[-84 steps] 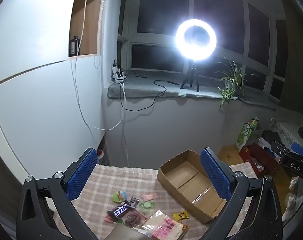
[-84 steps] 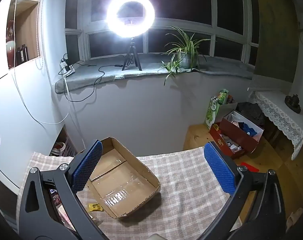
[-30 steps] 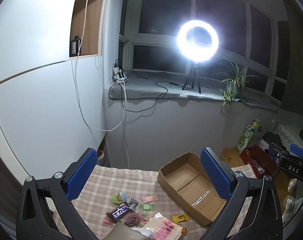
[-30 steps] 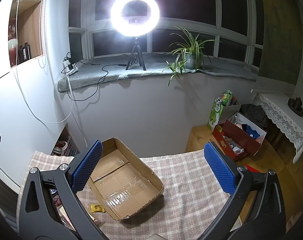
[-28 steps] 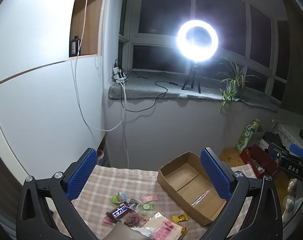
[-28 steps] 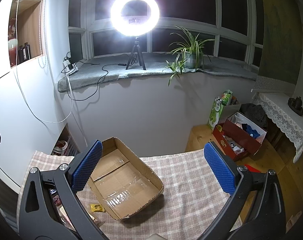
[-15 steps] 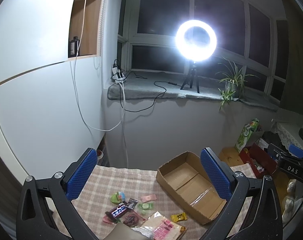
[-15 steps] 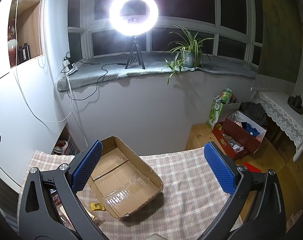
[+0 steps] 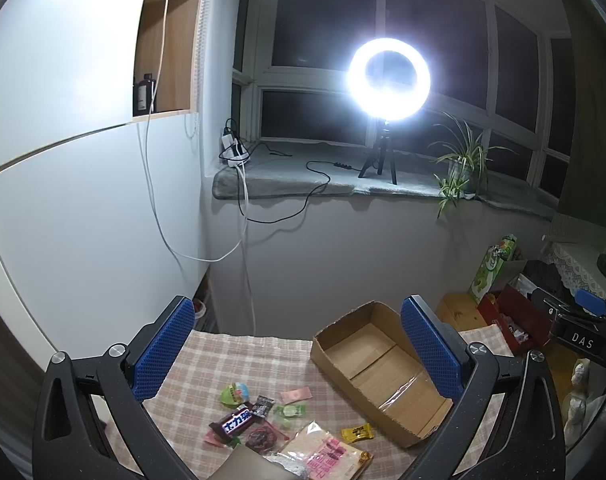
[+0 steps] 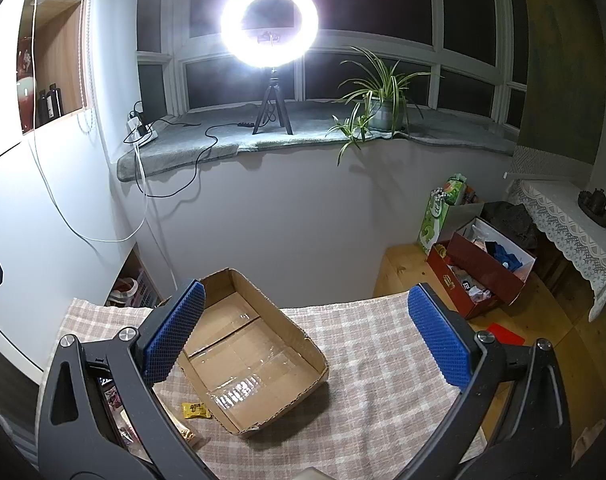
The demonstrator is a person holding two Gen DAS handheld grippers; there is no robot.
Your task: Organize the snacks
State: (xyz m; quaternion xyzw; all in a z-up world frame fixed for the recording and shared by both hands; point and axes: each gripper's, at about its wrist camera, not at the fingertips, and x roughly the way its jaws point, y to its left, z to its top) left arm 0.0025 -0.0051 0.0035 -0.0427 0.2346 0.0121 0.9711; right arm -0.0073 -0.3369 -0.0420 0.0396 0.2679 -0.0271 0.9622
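A checked tablecloth (image 9: 239, 356) fills the lower middle of both views, and on it sits the open cardboard box (image 9: 377, 364), its floor bare apart from a strip of shiny tape. In the right wrist view the box (image 10: 251, 356) lies at lower centre-left. The left gripper (image 9: 299, 356) hangs above the cloth with its blue pads spread wide, nothing between them. The right gripper (image 10: 307, 336) is likewise spread wide and holds nothing, its left pad showing over the box's near wall.

The snacks lie in a loose heap at the bottom centre of the left wrist view, beside the box and outside it: a pink-printed packet (image 9: 327, 456) at the frame's lower edge, a dark chocolate bar (image 9: 235, 424), a round green-topped cup (image 9: 234, 394), a pale green candy (image 9: 290, 411), a small pink wrapper (image 9: 296, 395), and a yellow candy (image 9: 356, 433) just beside the box's near corner. Upper right of centre, a ring light (image 9: 389, 80) glares on the windowsill.
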